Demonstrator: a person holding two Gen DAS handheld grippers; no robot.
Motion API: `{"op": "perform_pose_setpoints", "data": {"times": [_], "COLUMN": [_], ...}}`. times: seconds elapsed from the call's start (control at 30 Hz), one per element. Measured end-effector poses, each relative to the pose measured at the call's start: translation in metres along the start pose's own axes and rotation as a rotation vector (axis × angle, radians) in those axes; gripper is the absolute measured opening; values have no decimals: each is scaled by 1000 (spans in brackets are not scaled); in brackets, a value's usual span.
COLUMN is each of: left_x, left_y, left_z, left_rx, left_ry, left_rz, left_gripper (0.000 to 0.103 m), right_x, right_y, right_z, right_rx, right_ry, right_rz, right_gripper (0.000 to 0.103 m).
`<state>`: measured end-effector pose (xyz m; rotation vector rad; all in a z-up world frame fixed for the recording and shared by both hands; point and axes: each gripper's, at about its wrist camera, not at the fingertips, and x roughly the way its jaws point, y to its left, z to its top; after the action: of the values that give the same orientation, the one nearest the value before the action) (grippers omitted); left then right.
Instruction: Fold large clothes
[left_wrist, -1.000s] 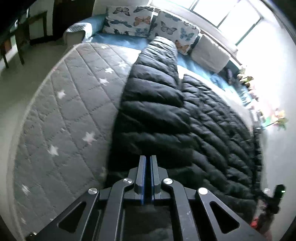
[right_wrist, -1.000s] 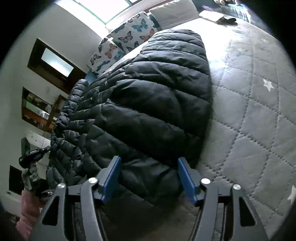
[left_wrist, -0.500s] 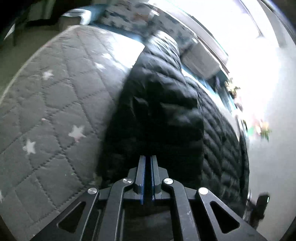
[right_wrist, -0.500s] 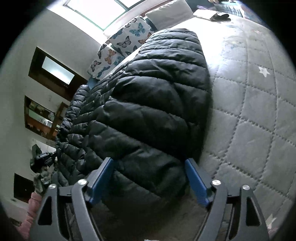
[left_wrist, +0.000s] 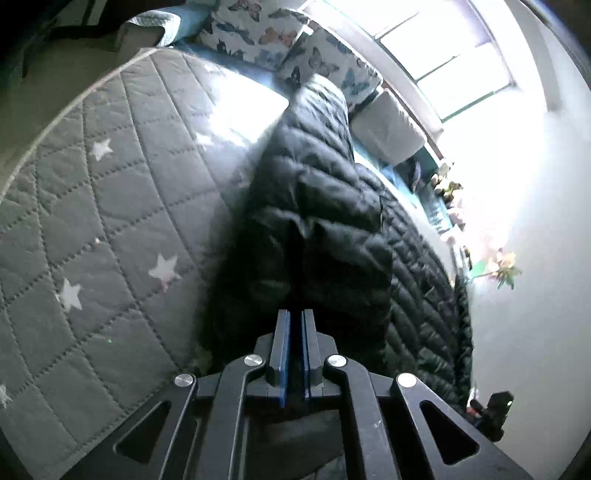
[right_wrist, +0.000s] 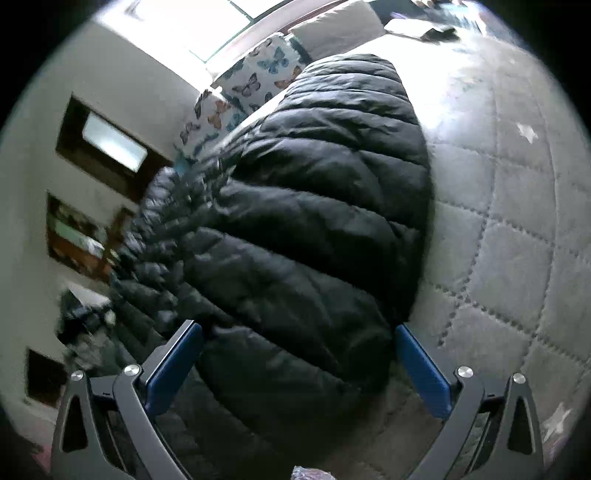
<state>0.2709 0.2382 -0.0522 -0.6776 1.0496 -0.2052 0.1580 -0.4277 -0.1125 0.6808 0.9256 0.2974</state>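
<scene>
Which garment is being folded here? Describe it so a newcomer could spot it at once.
Start at the grey star-quilted bed cover. Lying lengthwise along it, toward the butterfly pillows, is the black puffer jacket. Nothing else there is dark, glossy and ribbed with padded channels.

Bedroom: quilted star mattress (left_wrist: 110, 229), butterfly pillows (left_wrist: 258, 33).

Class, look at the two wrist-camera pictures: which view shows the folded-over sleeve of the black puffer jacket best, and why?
The right wrist view: the folded sleeve fills the middle, well lit, between the opening right gripper fingers. The left wrist view shows the same sleeve narrower, darker and blurred, beyond the shut left gripper.
</scene>
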Motion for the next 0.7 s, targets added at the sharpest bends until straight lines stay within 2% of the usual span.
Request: {"op": "perform_pose_setpoints", "data": {"times": [0.13, 0.27, 0.3, 0.33, 0.4, 0.47, 0.53, 0.67, 0.7], "left_x": [5, 9, 11, 14, 18, 19, 20, 9, 7], "left_y": [3, -12, -15, -18, -24, -25, -24, -21, -20], "left_z": [5, 4, 4, 4, 3, 3, 5, 14, 16], "left_rx": [-46, -3, 3, 10, 28, 18, -8, 16, 24], "left_ry": [33, 30, 37, 47, 51, 23, 27, -30, -50], "left_rz": [-134, -214, -218, -212, -182, -166, -154, -80, -56], "left_gripper": [7, 9, 18, 38, 59, 65, 85, 87, 96], "right_x": [-1, 4, 6, 6, 6, 6, 6, 7, 7], "right_y": [0, 4, 6, 8, 8, 9, 9, 11, 12], "right_z": [-5, -6, -6, -6, -6, -6, -7, -7, -7], "right_rx": [-4, -3, -12, -17, -21, -19, -17, -20, -19], "right_ry": [-18, -20, -15, -13, -11, -12, -13, -10, -11], "right_rz": [28, 44, 38, 33, 27, 26, 23, 14, 14], "right_gripper": [103, 103, 103, 103, 103, 103, 103, 103, 103]}}
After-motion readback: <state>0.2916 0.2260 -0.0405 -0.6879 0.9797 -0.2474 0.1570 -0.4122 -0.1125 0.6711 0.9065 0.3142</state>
